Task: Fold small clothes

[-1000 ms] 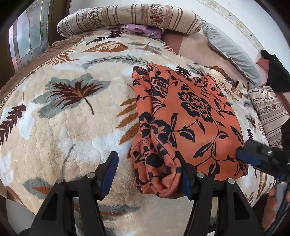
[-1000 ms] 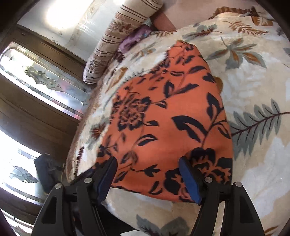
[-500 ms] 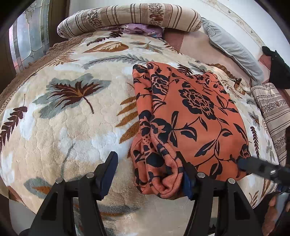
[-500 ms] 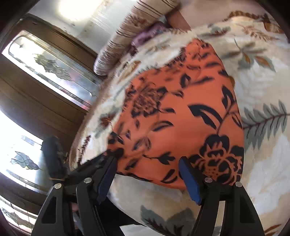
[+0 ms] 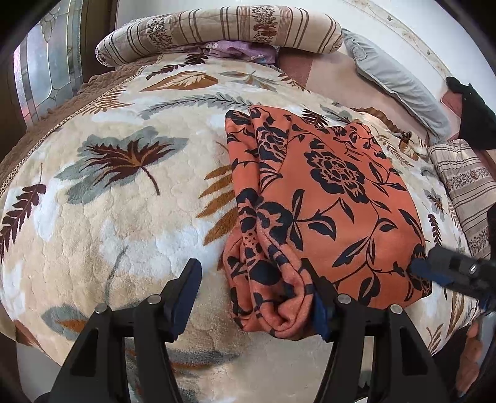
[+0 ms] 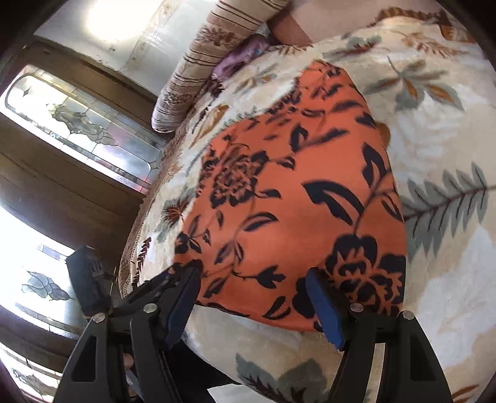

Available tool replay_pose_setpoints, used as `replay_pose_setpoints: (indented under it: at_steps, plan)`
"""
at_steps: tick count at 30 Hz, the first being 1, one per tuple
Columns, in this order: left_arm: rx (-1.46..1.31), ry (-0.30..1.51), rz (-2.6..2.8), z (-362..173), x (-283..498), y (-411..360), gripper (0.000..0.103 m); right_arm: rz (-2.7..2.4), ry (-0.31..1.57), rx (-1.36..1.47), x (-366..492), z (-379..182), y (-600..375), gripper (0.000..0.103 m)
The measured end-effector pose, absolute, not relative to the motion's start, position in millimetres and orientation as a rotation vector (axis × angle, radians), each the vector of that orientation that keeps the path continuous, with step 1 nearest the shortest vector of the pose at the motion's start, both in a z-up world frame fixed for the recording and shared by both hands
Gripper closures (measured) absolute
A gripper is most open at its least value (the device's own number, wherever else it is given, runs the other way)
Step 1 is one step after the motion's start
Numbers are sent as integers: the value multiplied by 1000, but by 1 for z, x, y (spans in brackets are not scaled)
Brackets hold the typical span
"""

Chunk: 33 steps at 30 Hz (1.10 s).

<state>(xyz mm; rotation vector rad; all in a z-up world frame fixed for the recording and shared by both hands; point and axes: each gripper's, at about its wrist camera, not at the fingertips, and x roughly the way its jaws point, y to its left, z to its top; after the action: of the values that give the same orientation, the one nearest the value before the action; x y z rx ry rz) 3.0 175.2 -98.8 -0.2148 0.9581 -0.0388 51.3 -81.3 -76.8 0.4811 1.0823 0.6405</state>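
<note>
An orange garment with a black flower print [image 5: 325, 201] lies folded on a bed with a cream leaf-pattern blanket [image 5: 108, 201]. My left gripper [image 5: 251, 297] is open at the garment's near left corner, where the layered edge bunches against its right finger. In the right wrist view my right gripper [image 6: 252, 307] is open at the near edge of the same garment [image 6: 294, 201]. The right gripper also shows at the garment's right corner in the left wrist view [image 5: 446, 274]. The left gripper shows at the left in the right wrist view [image 6: 148, 288].
A striped bolster [image 5: 217, 28] and a purple cloth [image 5: 241, 49] lie at the head of the bed. A grey pillow [image 5: 400, 77] and a striped cushion [image 5: 468, 186] are at the right. Dark wooden doors with leaded glass [image 6: 77, 130] stand beside the bed.
The right wrist view has swung, showing more of the door and window, and the right gripper stays at the garment's edge. The left gripper and the garment have barely moved.
</note>
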Motion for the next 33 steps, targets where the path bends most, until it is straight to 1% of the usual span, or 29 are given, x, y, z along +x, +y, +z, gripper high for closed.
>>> replay_pose_setpoints:
  at_steps: [3, 6, 7, 9, 11, 13, 18, 26, 33]
  plan:
    - [-215, 959, -39, -99, 3, 175, 39, 645, 1028, 467, 63, -58, -83, 29]
    - [-213, 959, -42, -99, 4, 175, 39, 616, 1015, 524, 85, -57, -92, 29]
    - [-212, 959, -42, -99, 4, 175, 39, 606, 1016, 529, 90, -60, -92, 28]
    - [-213, 961, -47, -100, 4, 175, 39, 581, 1095, 571, 111, -85, -97, 26]
    - [-206, 960, -44, -100, 5, 174, 35, 592, 1103, 650, 117, -95, -105, 26]
    - [-196, 955, -28, -100, 5, 175, 31, 599, 1091, 665, 115, -87, -106, 26]
    - [-196, 953, -23, -100, 5, 174, 31, 615, 1035, 582, 102, -71, -111, 26]
    - [-182, 950, -19, -100, 7, 171, 31, 555, 1028, 636, 87, -90, -149, 26]
    - [-187, 950, -20, -99, 5, 171, 31, 540, 1090, 667, 86, -116, -152, 26]
